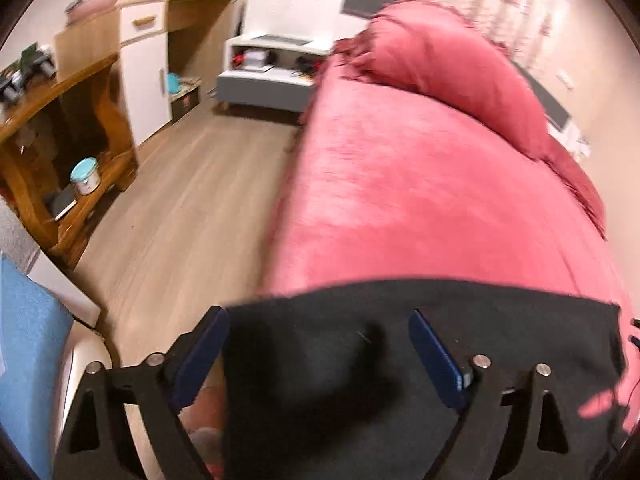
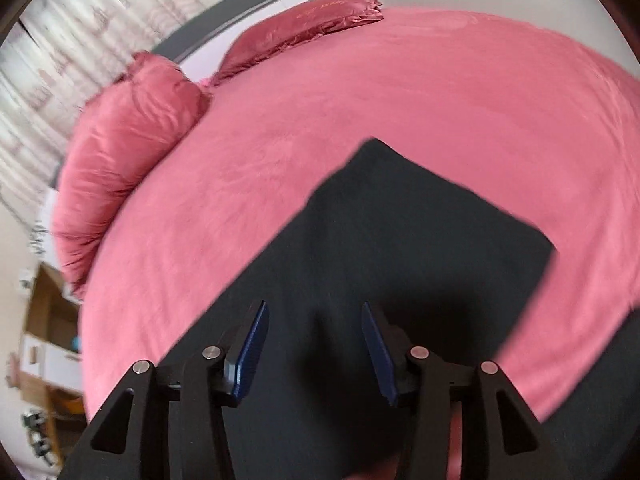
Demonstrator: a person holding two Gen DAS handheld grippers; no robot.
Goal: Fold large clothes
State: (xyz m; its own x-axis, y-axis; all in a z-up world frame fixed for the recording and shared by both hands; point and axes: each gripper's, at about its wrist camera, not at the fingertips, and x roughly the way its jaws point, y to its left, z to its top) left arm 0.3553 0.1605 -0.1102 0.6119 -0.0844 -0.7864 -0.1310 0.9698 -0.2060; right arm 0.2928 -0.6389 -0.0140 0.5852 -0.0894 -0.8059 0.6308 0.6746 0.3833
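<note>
A black garment (image 1: 460, 328) lies on the pink bed cover (image 1: 400, 192) near the bed's foot edge. In the right wrist view the garment (image 2: 400, 240) spreads out flat with a corner pointing up the bed (image 2: 440, 92). My left gripper (image 1: 318, 320) is open, its blue-padded fingers hovering over the garment's left edge. My right gripper (image 2: 314, 312) is open above the garment's near part. Neither holds cloth.
Two pink pillows (image 2: 128, 148) lie at the bed's head. A wooden desk (image 1: 60, 140), a white cabinet (image 1: 144, 68) and a white nightstand (image 1: 276, 64) stand across the wood floor (image 1: 180, 216). A blue fabric object (image 1: 28, 352) is at the left.
</note>
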